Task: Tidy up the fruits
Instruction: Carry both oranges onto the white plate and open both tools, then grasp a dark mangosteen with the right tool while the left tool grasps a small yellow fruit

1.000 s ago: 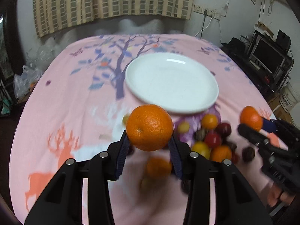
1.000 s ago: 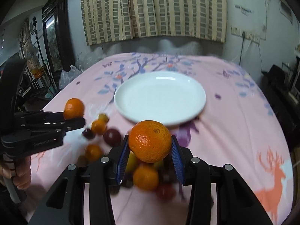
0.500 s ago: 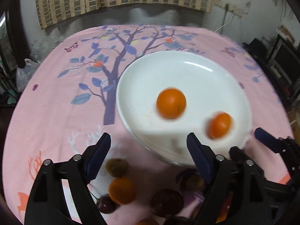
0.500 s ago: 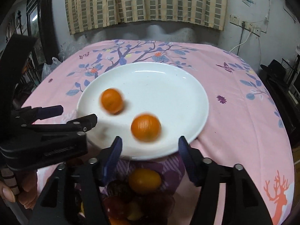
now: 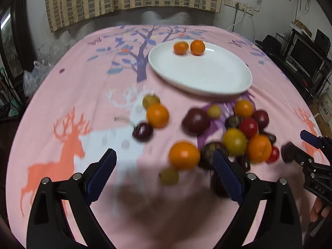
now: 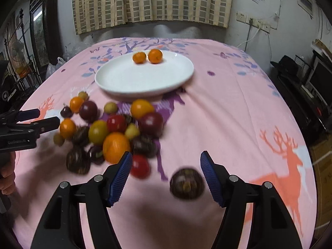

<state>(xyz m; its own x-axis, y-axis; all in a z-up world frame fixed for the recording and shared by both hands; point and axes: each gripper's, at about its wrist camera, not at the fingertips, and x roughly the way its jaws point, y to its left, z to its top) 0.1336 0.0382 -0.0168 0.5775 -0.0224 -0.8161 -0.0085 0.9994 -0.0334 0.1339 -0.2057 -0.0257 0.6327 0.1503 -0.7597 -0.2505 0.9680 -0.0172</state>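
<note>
A white plate [image 5: 207,76] [image 6: 128,78] sits on the pink tablecloth with two oranges [image 5: 189,47] [image 6: 147,56] at its far rim. A pile of mixed fruit [image 5: 238,132] [image 6: 112,128] lies in front of the plate: oranges, red and dark plums, small yellow-green fruits. My left gripper [image 5: 164,170] is open and empty, just above an orange [image 5: 183,155]. My right gripper [image 6: 166,172] is open and empty, with a dark round fruit [image 6: 186,183] between its fingers on the cloth. Each gripper shows at the edge of the other's view.
The round table's pink cloth [image 6: 238,108] has deer and tree prints. A wall with a curtain [image 6: 151,2] stands behind the table. Shelves with electronics [image 5: 307,54] stand at the right, and bags [image 5: 35,76] lie at the left on the floor.
Both grippers opened and let go of their oranges, which now rest on the plate. Both grippers have pulled back from the plate to over the fruit pile.
</note>
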